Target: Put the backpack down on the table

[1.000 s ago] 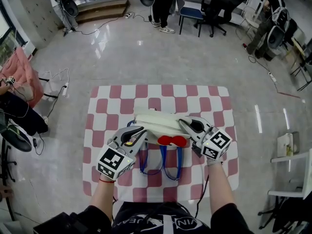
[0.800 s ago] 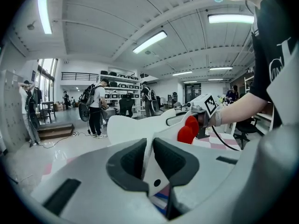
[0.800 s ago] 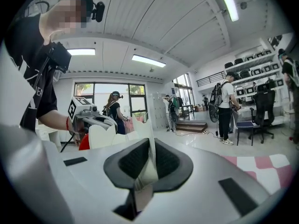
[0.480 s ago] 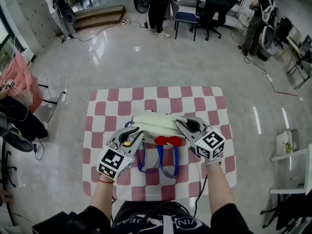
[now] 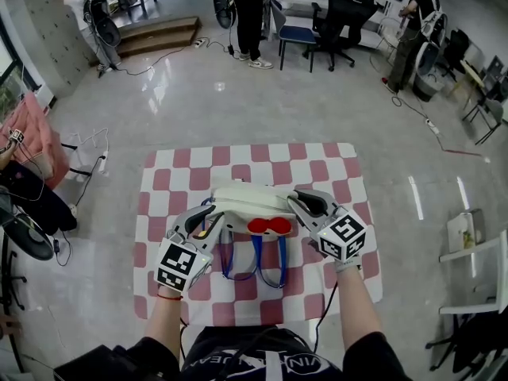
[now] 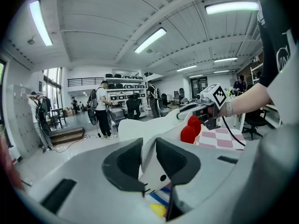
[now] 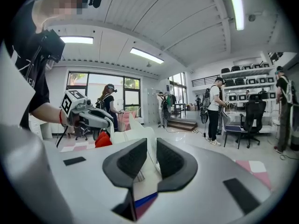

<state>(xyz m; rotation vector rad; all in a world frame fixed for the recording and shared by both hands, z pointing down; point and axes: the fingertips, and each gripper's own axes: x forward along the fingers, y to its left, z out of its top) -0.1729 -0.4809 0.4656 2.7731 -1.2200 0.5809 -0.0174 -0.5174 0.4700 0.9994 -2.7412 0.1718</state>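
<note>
Where the head view looks down, the white backpack (image 5: 242, 201) is over the checkered table (image 5: 171, 173), between the left gripper (image 5: 213, 219) and the right gripper (image 5: 300, 205); blue straps (image 5: 255, 259) dangle toward the person. Whether its base touches the cloth is unclear.

Left gripper view: jaws pinch the backpack's white edge.

Right gripper view: jaws pinch its opposite edge.

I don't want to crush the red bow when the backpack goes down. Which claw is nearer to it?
Right. The right claw grips the backpack just beside the bow; the left claw grips the opposite end, a gap away.
</note>
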